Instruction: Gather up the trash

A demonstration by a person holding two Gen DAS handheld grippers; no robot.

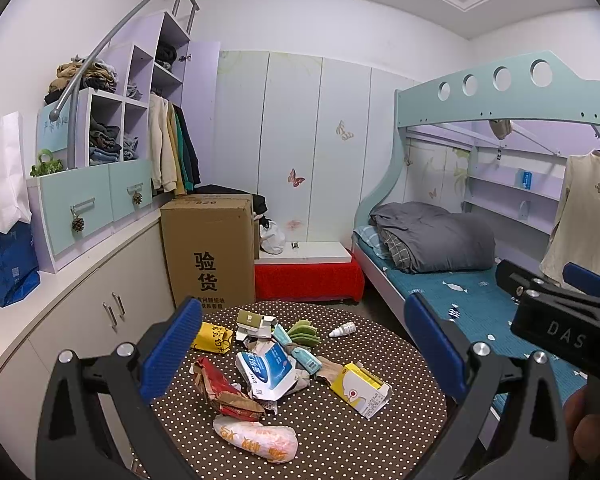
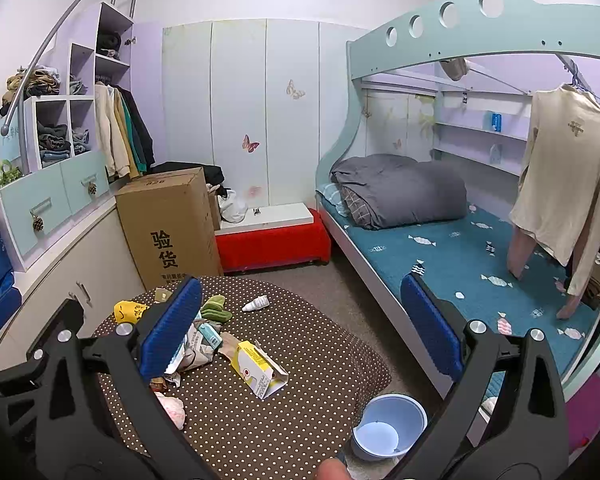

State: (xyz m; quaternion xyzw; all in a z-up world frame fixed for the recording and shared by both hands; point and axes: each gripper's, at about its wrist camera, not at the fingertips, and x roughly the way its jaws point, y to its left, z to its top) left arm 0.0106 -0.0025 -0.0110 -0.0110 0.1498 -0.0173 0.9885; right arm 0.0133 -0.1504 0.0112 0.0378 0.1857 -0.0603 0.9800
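Brown polka-dot table (image 1: pixel 360 432) is covered in trash and I haven't picked up a single piece yet, so this is basically the start of the job. Both my grippers hang above it w/ nothing in them: left gripper (image 1: pixel 304 354) is spread wide, right gripper (image 2: pixel 300 328) same, fingers well apart on both.

What's on there: a yellow-white carton (image 1: pixel 362 390) on the right side of the pile, a blue-white box (image 1: pixel 268 372) torn open in the middle, a red wrapper (image 1: pixel 224 390) beside it, an orange-print bag (image 1: pixel 256 438) nearest me, a yellow bag (image 1: pixel 214 338) at the back left, some green bits (image 1: pixel 302 332) and a small white bottle (image 1: pixel 342 329) at the far edge. All loose, partly overlapping in the middle.

Blue bin (image 2: pixel 390 426) sits on the floor just off the table's right side, only my right cam sees it. Looks empty, tho I can't see all the way in.

Next move imo: right side drops onto the carton since it's apart from the heap and nearest the bin, close on a wall of it, carry it over. It's crushed open so it'll prob squash, grip shouldn't be too light. Left can start on the orange-print bag, which is soft and may slip.
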